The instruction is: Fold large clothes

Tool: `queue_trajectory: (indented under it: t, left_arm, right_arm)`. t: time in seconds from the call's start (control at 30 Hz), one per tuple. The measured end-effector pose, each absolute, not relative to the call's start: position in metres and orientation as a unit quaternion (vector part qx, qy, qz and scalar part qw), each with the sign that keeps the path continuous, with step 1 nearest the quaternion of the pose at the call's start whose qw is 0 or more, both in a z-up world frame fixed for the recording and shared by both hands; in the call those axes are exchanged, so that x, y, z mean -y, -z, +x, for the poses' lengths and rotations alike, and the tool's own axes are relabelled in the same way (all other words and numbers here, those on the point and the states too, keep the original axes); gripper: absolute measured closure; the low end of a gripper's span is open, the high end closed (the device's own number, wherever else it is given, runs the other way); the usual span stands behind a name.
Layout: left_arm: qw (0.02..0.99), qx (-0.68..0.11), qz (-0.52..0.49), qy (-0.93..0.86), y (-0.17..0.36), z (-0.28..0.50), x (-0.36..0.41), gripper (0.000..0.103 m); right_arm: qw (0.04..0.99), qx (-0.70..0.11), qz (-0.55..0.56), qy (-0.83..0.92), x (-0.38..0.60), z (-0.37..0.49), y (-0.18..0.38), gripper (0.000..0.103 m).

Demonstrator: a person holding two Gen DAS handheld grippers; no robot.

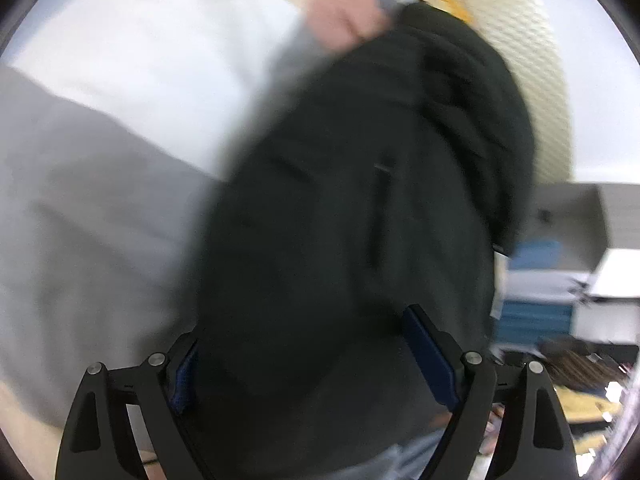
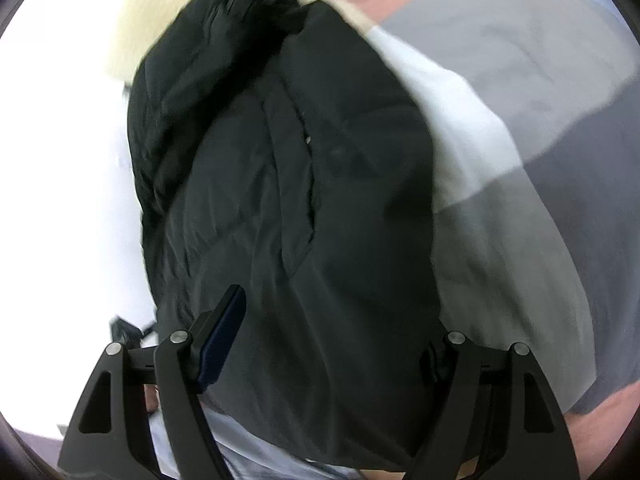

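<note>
A black puffy jacket (image 1: 360, 200) hangs bunched up in the air and fills the middle of both views (image 2: 288, 184). My left gripper (image 1: 304, 360) stands wide open with the jacket's lower part between its blue-padded fingers (image 1: 430, 354). My right gripper (image 2: 332, 332) is also wide open around the jacket; its left finger (image 2: 224, 336) shows in front of the cloth and its right finger is hidden behind it. A bare hand (image 1: 344, 20) holds the jacket's top end.
The person's torso in a grey and white striped shirt (image 2: 520, 160) is close behind the jacket, also in the left view (image 1: 100, 200). A cream textured column (image 1: 532, 60), boxes and blue bins (image 1: 536, 312) and a cluttered desk (image 1: 580, 364) are at the right.
</note>
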State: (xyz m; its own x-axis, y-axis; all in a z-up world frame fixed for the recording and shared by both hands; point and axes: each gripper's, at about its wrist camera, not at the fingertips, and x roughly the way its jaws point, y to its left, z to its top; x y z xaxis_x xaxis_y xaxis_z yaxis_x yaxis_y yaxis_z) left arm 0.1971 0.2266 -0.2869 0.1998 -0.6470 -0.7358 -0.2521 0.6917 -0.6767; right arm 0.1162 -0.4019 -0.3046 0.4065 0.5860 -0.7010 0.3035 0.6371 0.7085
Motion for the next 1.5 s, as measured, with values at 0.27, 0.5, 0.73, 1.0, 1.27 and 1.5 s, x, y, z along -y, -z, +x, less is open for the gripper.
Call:
queue_trajectory:
  t: [0.27, 0.5, 0.73, 1.0, 1.27, 1.5]
  left_arm:
    - [0.677, -0.645, -0.314, 0.162, 0.286, 0.207, -0.190, 0.013]
    - [0.685, -0.663, -0.267, 0.142, 0.288, 0.214, -0.162, 0.013]
    - [0.705, -0.638, -0.251, 0.182, 0.267, 0.212, -0.141, 0.043]
    - [0.718, -0.611, -0.277, 0.186, 0.264, 0.212, -0.139, 0.072]
    - [0.742, -0.587, -0.280, 0.159, 0.248, 0.201, -0.156, 0.082]
    - [0.757, -0.574, -0.281, 0.135, 0.205, 0.180, -0.171, 0.094]
  right_arm:
    - [0.742, -0.511, 0.425, -0.085, 0.397, 0.109, 0.299, 0.028]
    - [0.748, -0.513, 0.419, -0.050, 0.403, 0.107, 0.306, 0.026]
    - [0.742, -0.516, 0.422, -0.065, 0.398, 0.114, 0.309, 0.022]
    - [0.751, -0.509, 0.412, -0.084, 0.393, 0.112, 0.301, 0.058]
    - [0.781, -0.449, 0.417, -0.123, 0.396, 0.107, 0.274, 0.091]
    - [0.791, -0.368, 0.463, -0.155, 0.414, 0.087, 0.235, 0.097]
